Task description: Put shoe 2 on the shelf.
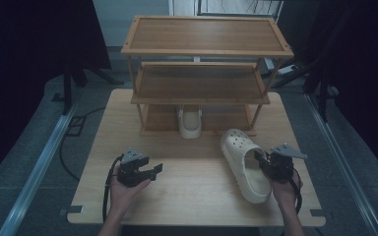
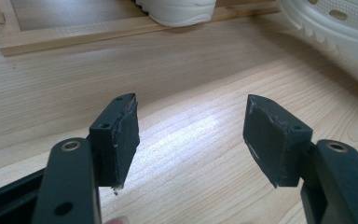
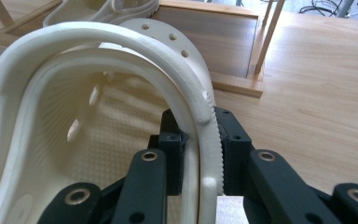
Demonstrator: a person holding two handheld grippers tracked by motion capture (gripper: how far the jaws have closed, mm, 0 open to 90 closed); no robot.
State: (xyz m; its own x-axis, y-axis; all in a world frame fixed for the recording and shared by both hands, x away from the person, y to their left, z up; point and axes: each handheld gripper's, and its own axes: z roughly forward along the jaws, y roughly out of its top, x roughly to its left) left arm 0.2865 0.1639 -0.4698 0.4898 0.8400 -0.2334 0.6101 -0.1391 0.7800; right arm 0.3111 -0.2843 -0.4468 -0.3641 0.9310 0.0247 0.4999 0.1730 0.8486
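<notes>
Right gripper (image 1: 267, 164) clamped on the side wall of a cream clog (image 1: 244, 163), which lies on the table (image 1: 192, 196) in front of the wooden rack (image 1: 204, 73). Left gripper (image 1: 152, 172) jaws apart, empty, above bare tabletop. Second clog (image 1: 190, 122) sits on the rack's bottom shelf.

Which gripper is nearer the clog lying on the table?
Right. The right gripper is clamped on the side wall of the clog; the left gripper hangs open over bare table, well off to the clog's left.
</notes>
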